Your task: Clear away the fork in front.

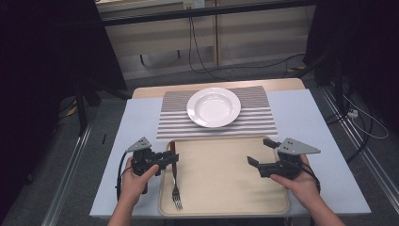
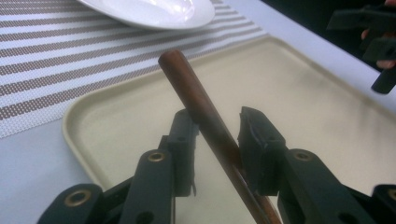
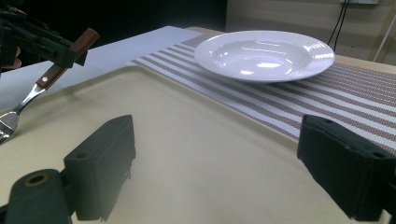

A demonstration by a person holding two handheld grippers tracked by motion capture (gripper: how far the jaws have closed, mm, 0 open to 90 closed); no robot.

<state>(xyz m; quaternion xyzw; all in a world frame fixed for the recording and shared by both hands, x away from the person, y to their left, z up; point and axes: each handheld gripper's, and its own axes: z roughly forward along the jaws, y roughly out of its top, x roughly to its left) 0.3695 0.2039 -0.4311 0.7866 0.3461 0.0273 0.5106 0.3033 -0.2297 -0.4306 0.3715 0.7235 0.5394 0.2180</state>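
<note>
Our left gripper (image 2: 217, 135) clasps the fork (image 1: 174, 176) handle; the right gripper (image 3: 224, 172) gapes. We lift level, slowly.

Left gripper (image 1: 170, 159) clamped on brown fork handle, fork (image 1: 174, 181) tines toward near tray edge. Right gripper (image 1: 260, 151) jaws spread over beige tray (image 1: 226, 179). White plate (image 1: 213, 107) on striped placemat (image 1: 254, 117) behind tray.

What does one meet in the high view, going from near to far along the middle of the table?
Tray → striped placemat → white plate → bare wooden far edge of the table.
</note>
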